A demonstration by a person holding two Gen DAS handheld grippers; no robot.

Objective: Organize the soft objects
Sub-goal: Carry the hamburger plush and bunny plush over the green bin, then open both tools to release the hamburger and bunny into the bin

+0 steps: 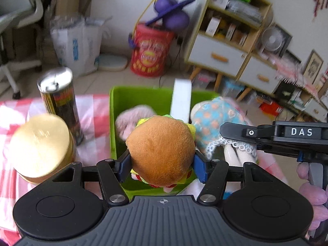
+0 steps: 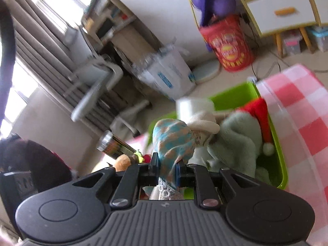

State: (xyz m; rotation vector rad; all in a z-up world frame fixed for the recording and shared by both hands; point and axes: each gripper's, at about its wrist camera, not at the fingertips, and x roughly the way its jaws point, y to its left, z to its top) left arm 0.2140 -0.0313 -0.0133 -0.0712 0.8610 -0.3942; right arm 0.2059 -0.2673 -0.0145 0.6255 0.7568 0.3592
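Left tongs [image 1: 162, 162]: I'm pinching the plush burger [image 1: 161, 149], green bin [image 1: 143, 96] directly below.
Right tongs [image 2: 167, 169]: clamped on doll [image 2: 174, 141], bin just right.

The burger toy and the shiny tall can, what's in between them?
In the left wrist view, the green bin's wall and some checkered tablecloth lie between the burger toy and the can.

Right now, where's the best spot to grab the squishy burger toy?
Grip the burger toy across its round sides, from above. The left gripper already does that, one finger on each side, over the green bin. The domed bun top gives little to pinch.
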